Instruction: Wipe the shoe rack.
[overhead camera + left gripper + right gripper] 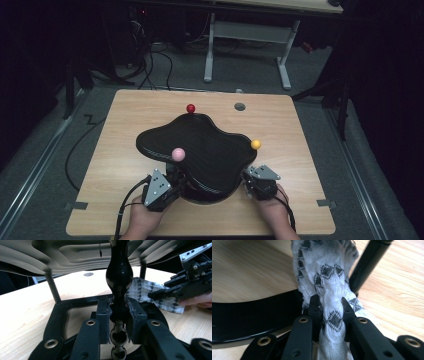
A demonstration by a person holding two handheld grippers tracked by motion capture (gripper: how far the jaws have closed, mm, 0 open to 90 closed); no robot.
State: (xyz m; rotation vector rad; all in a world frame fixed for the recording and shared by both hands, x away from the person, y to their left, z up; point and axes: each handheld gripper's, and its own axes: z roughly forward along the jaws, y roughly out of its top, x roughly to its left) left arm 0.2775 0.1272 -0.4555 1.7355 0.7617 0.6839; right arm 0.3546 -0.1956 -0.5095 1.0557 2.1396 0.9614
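The right gripper [329, 308] is pinching a soft, limp cloth [324, 277] under the stand's tray [200, 145]; the left gripper [118, 312] is clamping the stand's smooth, rigid post [119, 275], likely steadying it.

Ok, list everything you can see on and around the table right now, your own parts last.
Stand top: one, black, wavy-edged, raised over the table middle.
Balls: three on the top's rim, red far, pink near left, yellow right.
Centre post: one, black, glossy, under the top.
Cloth: one, white with black pattern, under the top at the right.
Table: one, light wood.
Desk frame: one, white, beyond the table.
Left claw: black, shut on the centre post.
Right claw: black, shut on the cloth.
Hands: two, left, right, at the near edge.
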